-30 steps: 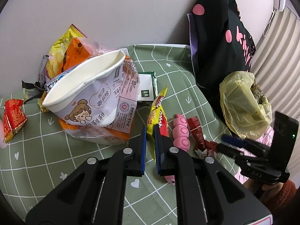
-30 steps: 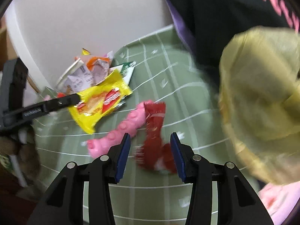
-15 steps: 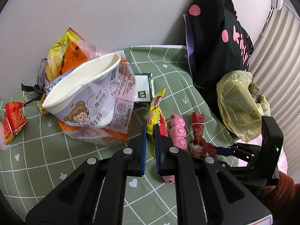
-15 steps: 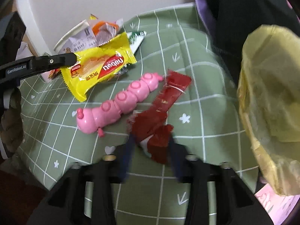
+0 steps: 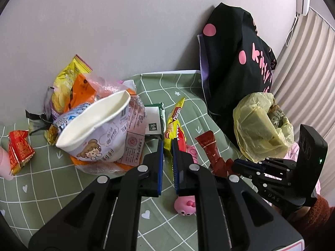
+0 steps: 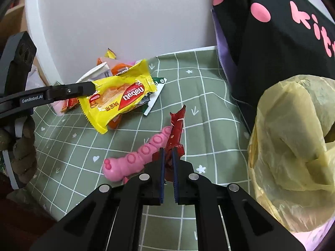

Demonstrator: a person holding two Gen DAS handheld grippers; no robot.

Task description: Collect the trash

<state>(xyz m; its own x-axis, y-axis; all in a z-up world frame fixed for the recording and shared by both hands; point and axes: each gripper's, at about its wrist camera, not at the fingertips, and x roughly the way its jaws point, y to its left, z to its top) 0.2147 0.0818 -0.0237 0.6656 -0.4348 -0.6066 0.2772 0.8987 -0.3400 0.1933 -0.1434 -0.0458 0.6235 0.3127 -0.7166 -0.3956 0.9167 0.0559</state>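
My left gripper [image 5: 167, 146] is shut on a yellow wafer wrapper [image 5: 174, 129] and holds it above the green checked cloth; from the right wrist view the wrapper [image 6: 119, 102] hangs off the left gripper's fingertips [image 6: 83, 87]. My right gripper [image 6: 168, 154] is shut on a dark red wrapper [image 6: 175, 129], lifted upright off the cloth; it also shows in the left wrist view [image 5: 211, 150]. A yellow trash bag [image 6: 293, 150] stands open at the right, also in the left wrist view [image 5: 261, 125].
A pink caterpillar toy [image 6: 138, 156] lies on the cloth under the red wrapper. A pile with a paper noodle cup [image 5: 98, 129], orange and yellow bags and a green-white packet [image 5: 155, 121] sits at the back left. A red packet [image 5: 18, 152] lies far left. A black garment [image 5: 236, 62] hangs behind the bag.
My right gripper closed on the red wrapper and lifted it upright off the cloth. My left gripper kept the yellow wrapper and raised it slightly.
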